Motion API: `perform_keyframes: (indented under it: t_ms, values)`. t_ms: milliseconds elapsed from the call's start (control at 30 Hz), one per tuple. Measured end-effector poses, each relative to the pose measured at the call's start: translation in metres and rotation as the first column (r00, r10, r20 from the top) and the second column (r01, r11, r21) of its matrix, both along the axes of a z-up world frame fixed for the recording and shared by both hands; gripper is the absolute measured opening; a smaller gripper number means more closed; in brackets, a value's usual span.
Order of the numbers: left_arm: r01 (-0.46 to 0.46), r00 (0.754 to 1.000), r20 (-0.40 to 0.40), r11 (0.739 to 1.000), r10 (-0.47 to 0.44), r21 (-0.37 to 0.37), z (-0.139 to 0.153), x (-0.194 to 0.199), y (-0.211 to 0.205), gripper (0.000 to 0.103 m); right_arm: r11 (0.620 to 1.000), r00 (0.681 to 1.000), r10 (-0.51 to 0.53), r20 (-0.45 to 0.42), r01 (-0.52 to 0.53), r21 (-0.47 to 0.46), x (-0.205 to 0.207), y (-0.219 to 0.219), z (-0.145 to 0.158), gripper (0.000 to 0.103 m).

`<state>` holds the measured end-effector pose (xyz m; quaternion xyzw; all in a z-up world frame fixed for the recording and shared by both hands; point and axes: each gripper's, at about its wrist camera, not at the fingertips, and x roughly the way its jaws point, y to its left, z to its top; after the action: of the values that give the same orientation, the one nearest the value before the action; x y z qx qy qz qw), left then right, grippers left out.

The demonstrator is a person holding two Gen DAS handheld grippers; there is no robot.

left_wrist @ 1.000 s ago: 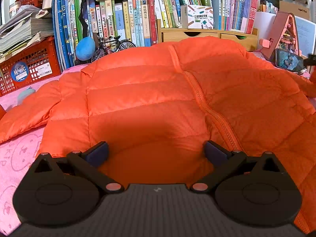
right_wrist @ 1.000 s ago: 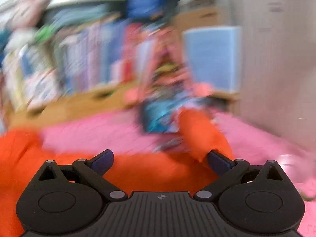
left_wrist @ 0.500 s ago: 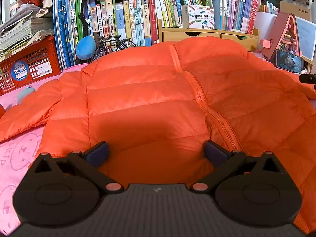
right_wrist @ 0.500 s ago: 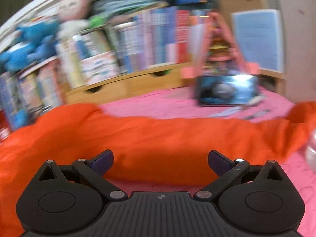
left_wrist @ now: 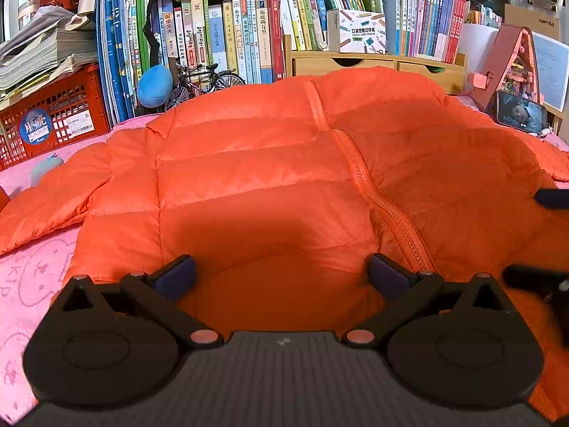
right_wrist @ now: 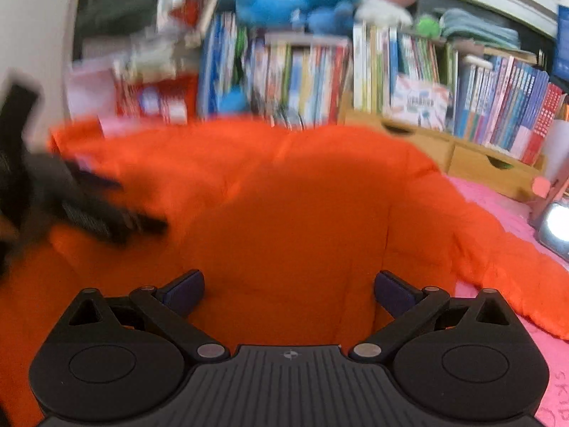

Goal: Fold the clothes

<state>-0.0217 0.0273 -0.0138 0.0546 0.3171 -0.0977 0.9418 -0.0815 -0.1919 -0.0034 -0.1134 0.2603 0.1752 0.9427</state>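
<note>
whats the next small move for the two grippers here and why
Probably lower and close both on the hem. The orange jacket lies flat and zipped on the pink cover, and the left gripper and right gripper are open over its near edge, gripping nothing.

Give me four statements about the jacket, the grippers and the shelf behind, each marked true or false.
1. The orange puffer jacket lies spread on a pink blanket. True.
2. The left gripper is clamped on the jacket's sleeve. False: its jaws are open, holding nothing.
3. A model bicycle stands in front of the books. True.
4. The right gripper is shut. False: its jaws stand wide apart over the jacket.
</note>
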Motion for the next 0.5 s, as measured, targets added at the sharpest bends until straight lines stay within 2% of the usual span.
perform_keyframes:
  t_ms: [67,200,500]
  values:
    - [0.000,1.000,0.000,1.000,0.000,-0.001,0.0001,0.0002,0.0002,0.103,1.000,1.000,-0.008,-0.010,0.008,-0.019,0.0017,0.0047,-0.0020,0.103]
    - [0.000,1.000,-0.001,1.000,0.000,-0.002,0.0001,0.0005,0.0003,0.103,1.000,0.999,-0.007,-0.043,0.007,0.015,0.0063,-0.0001,-0.0026,0.103]
    - [-0.001,1.000,-0.001,1.000,0.001,-0.003,0.0001,0.0006,-0.0001,0.103,1.000,0.999,-0.007,-0.050,0.008,0.019,0.0051,-0.0048,-0.0044,0.103]
